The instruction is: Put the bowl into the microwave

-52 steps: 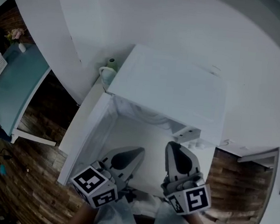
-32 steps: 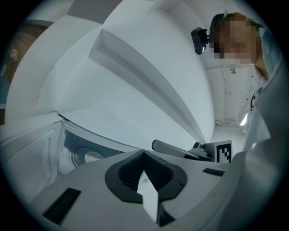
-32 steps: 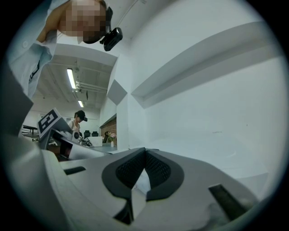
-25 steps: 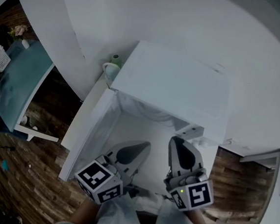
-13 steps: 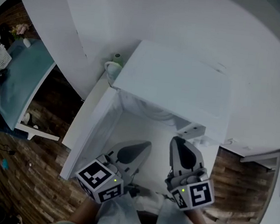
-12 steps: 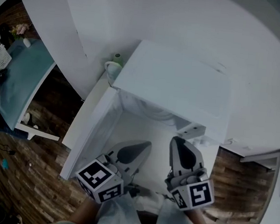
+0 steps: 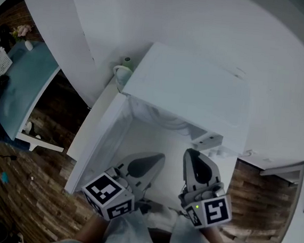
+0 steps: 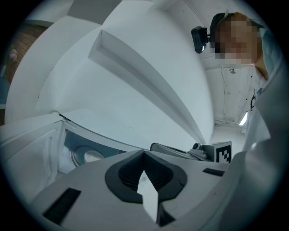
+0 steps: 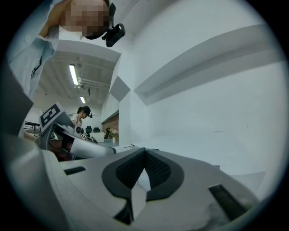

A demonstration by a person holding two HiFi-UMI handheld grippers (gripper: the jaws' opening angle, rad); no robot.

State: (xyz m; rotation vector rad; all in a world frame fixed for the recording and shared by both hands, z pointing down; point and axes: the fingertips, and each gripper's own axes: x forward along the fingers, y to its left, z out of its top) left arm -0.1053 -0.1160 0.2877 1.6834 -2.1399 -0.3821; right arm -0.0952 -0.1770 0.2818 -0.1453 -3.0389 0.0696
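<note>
The white microwave (image 7: 190, 90) stands at the back of a white table (image 7: 150, 142), with its door (image 7: 98, 140) swung open to the left. Inside the dark opening, the left gripper view shows a round pale thing (image 8: 86, 155); bowl or turntable, I cannot tell. My left gripper (image 7: 161, 157) and right gripper (image 7: 189, 153) hover side by side over the table in front of the opening. Each is shut with nothing between its pads. The same shows in the left gripper view (image 8: 144, 169) and the right gripper view (image 9: 144, 164).
A white cup (image 7: 122, 74) with something green in it sits to the left behind the microwave. A teal table (image 7: 16, 86) stands far left on the wooden floor (image 7: 27, 197). White shelving (image 7: 298, 212) is at the right. Another person (image 9: 82, 115) stands in the distance.
Both grippers keep still and shut. Only the head view has drifted a little.
</note>
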